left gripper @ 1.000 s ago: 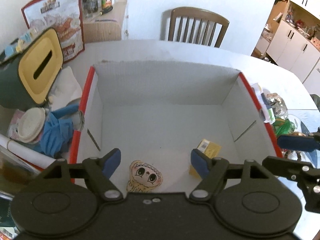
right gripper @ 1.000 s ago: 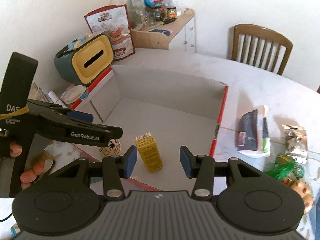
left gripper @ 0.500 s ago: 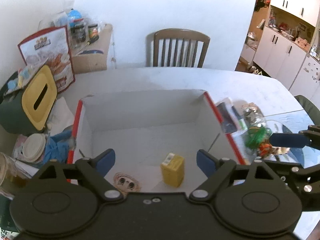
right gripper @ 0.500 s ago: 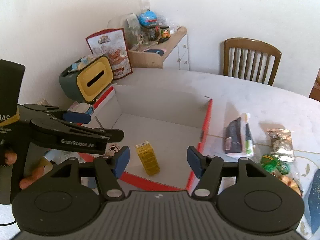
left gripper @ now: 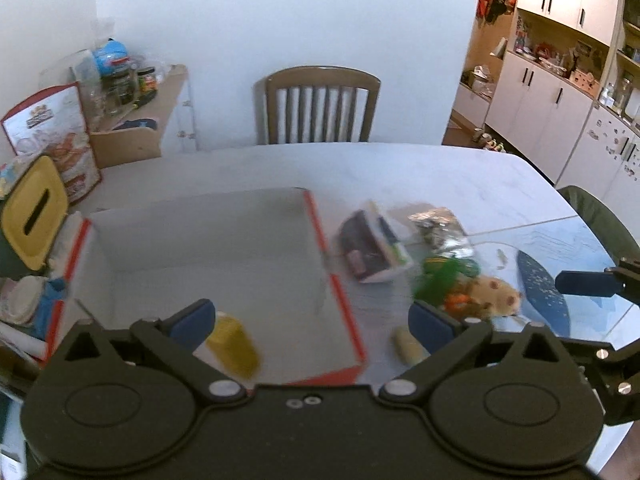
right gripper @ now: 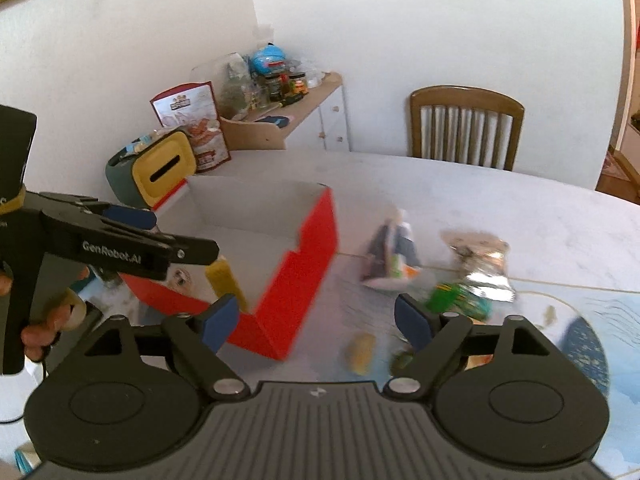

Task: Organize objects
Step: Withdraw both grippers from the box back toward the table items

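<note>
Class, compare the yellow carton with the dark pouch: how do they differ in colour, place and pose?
The yellow carton is plain yellow; the dark pouch is dark with a white and green side. The carton is inside the red-edged box; the pouch is outside it on the table. The carton stands upright; the pouch lies flat. Neither is held by a gripper.

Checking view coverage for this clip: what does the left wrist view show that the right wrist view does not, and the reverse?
Only the left wrist view: white kitchen cupboards through a doorway, and a tan hamster plush toy on the table.

Only the right wrist view: the person's hand holding the left gripper from the side, and the red outer wall of the cardboard box.

Both: the red-edged white cardboard box, the yellow carton inside it, the silver foil packet, the brown wooden chair, and the yellow-lidded tissue holder. Both grippers' jaws are opening with nothing between them.
</note>
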